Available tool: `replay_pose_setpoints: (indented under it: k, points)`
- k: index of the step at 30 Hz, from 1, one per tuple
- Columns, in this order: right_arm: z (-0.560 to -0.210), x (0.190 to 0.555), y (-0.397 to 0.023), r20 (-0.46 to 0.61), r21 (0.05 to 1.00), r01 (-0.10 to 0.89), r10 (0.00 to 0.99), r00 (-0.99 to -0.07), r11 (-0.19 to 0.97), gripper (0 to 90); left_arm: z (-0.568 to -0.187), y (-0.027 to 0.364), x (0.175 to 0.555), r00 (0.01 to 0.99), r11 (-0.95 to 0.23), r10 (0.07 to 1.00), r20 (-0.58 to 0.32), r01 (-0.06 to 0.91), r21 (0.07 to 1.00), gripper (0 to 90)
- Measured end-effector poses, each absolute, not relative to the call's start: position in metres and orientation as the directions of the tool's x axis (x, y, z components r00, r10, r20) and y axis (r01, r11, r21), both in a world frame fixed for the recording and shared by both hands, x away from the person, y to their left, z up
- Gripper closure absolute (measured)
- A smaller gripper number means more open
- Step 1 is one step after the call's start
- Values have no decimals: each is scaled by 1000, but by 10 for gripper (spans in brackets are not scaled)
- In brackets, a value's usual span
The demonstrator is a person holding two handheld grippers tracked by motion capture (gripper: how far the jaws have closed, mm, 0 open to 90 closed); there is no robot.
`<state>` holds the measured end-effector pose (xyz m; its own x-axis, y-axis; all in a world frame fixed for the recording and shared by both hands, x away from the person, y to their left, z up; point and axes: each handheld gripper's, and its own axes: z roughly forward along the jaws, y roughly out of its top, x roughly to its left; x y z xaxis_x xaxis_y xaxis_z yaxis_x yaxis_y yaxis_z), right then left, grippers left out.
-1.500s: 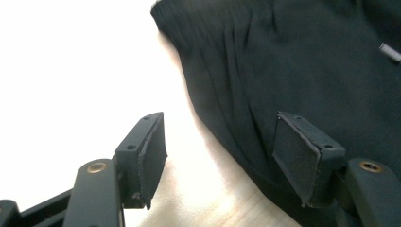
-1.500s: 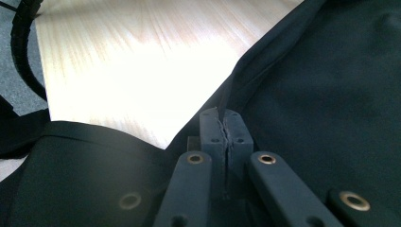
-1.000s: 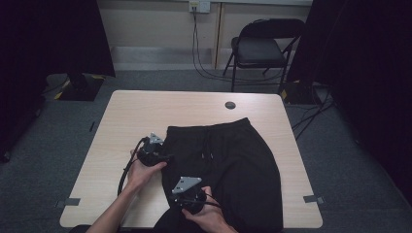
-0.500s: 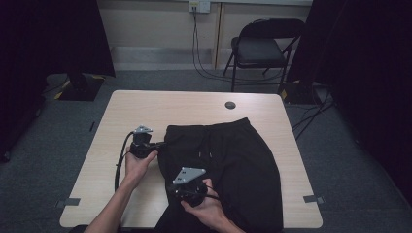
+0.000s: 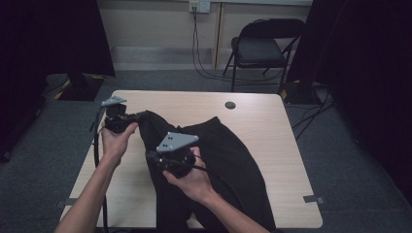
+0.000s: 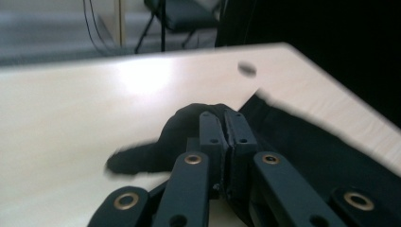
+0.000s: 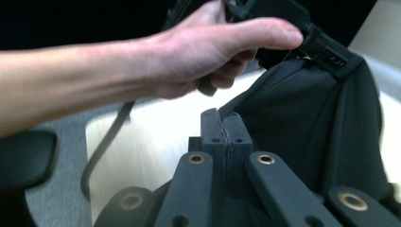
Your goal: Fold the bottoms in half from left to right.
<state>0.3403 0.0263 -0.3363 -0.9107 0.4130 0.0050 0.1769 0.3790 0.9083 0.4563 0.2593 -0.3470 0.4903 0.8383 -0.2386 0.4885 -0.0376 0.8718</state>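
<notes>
A black garment (image 5: 218,150), shorts or trousers, lies on the light wooden table (image 5: 272,126). Its left edge is lifted off the wood. My left gripper (image 5: 140,116) is shut on a corner of that edge, raised above the table's far left part. In the left gripper view the jaws (image 6: 222,120) pinch a bunched fold of the garment (image 6: 302,151). My right gripper (image 5: 152,156), topped by a grey plate, is shut on the same edge nearer me. The right gripper view has its jaws (image 7: 222,122) closed on the taut garment (image 7: 321,123), with the other hand (image 7: 213,47) ahead.
A round black grommet (image 5: 230,105) sits in the table near its far edge. A folding chair (image 5: 265,48) stands behind the table, with cables hanging from a wall outlet (image 5: 199,6). Bare wood shows to the right of the garment. Dark curtains flank both sides.
The left gripper has moved up and toward the far left, pulling the garment's edge with it. The right gripper has risen, and the cloth between the two now hangs stretched off the table.
</notes>
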Motion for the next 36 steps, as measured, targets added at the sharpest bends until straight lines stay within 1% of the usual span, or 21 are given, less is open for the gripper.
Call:
replay_pose_setpoints:
  k: [2,5,6,8,12,16,19,22,23,24,25,27,29,32,35,36]
  points:
    - [-320,343,31,6,923,161,404,-915,350,900,-326,266,455,485,-25,844,-227,459,888,877]
    - [-296,344,35,-10,942,123,394,-919,312,900,-299,270,451,468,-38,862,-193,441,897,876]
    - [-291,343,34,-15,947,113,395,-919,300,900,-295,269,450,472,-62,866,-166,431,900,876]
    - [-289,343,28,-5,953,116,396,-918,280,900,-298,261,449,482,-87,864,-146,429,899,875]
    - [-313,338,4,22,947,155,423,-906,282,900,-335,237,449,518,-113,839,-166,464,878,873]
    - [-339,334,-37,69,939,220,481,-874,266,900,-367,204,451,566,-146,800,-200,507,850,872]
    - [-350,329,-69,70,934,241,526,-848,265,900,-374,175,454,600,-188,778,-185,503,844,870]
    - [-359,330,-95,85,928,273,572,-816,252,900,-376,148,463,635,-274,764,-118,485,830,868]
    - [-364,331,-104,90,923,289,591,-802,252,900,-379,143,467,636,-278,762,-121,490,827,865]
    - [-371,333,-112,94,918,306,610,-787,253,900,-384,139,473,631,-257,761,-149,505,824,858]
    - [-378,335,-119,105,910,329,626,-772,254,900,-391,135,479,629,-246,760,-165,513,822,840]
    - [-395,341,-131,106,888,370,658,-745,275,900,-401,129,484,638,-252,752,-166,511,822,758]
    - [-412,348,-144,106,862,411,687,-719,298,900,-403,128,484,643,-254,749,-159,501,827,604]
    - [-430,356,-159,111,834,457,718,-687,308,900,-395,144,476,626,-216,766,-149,468,857,493]
    - [-444,359,-170,121,815,488,733,-669,311,897,-393,165,468,591,-220,795,-136,492,842,513]
    - [-447,360,-172,121,809,497,739,-662,314,893,-397,171,463,592,-231,794,-137,502,834,539]
